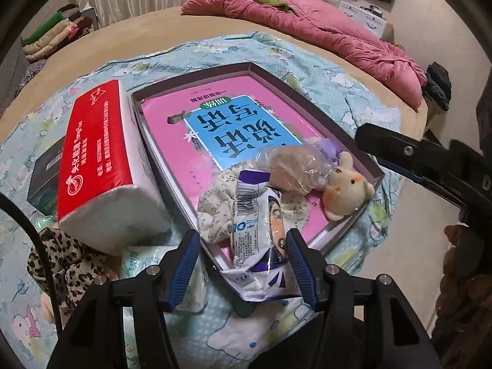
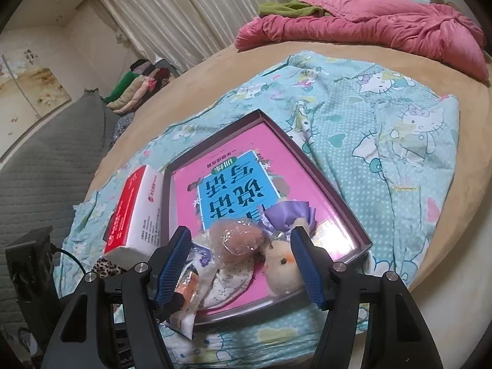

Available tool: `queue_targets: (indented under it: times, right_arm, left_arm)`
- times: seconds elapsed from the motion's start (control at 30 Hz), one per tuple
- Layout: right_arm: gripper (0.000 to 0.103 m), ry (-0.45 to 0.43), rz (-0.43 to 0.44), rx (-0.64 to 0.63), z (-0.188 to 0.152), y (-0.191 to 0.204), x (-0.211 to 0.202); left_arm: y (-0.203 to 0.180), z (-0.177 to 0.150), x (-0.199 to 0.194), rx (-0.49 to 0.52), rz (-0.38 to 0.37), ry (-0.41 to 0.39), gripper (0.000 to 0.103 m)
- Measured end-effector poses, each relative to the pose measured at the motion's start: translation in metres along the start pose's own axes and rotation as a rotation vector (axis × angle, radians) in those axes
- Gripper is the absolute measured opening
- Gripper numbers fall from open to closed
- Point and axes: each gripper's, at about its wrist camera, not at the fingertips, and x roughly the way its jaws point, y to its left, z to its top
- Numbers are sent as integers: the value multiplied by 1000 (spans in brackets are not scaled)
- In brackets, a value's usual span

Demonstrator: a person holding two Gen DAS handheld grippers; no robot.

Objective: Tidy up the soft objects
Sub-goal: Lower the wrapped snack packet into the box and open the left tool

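Left wrist view: the left tongs (image 1: 243,264) are spread fairly wide at 6 o'clock, with a crinkly white-and-purple packet (image 1: 261,240) sat loosely between the blue pads (image 1: 184,264). No squeeze on it can be made out. The packet is draped over the near wall of a shallow purple box (image 1: 307,92) laid on a cartoon-cat blanket (image 1: 323,70) on the bed. A pink book (image 1: 215,117) fills the box floor, and a floral cloth bundle (image 1: 215,206), a cellophane-wrapped plush (image 1: 292,166) and a small cream bear (image 1: 344,193) are piled at the near end. A red-and-white tissue pack (image 1: 101,160) is leaned against the box at 9 o'clock, and leopard-print fabric (image 1: 67,261) is seen at 8 o'clock. The right tongs (image 1: 399,153) are poked in at 3 o'clock.

Right wrist view: the right tongs (image 2: 243,264) are also held wide, nothing gripped. The wrapped plush (image 2: 236,240) and bear (image 2: 283,267) are framed between the pads without clear contact. A pink quilt (image 2: 384,27) is heaped at 1 o'clock.
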Motion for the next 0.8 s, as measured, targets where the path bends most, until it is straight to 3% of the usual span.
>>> queue_targets:
  times: [0.2,0.47,0.57,0.8]
  right_arm:
    - [69,-3,1,12,1,-3,0]
    - [69,-4,7,21,2,-6,0]
    - [69,-6,11,17,3,-7,-1]
    - [73,-24,4,9,5,-4,-7]
  left_arm:
    - [7,6,12,-25,-17,-29,64]
    - [0,19,25,32,79,-42,63]
    - [3,22,23,-8,20,-46,63]
    - [3,20,12,-14,35,-57,63]
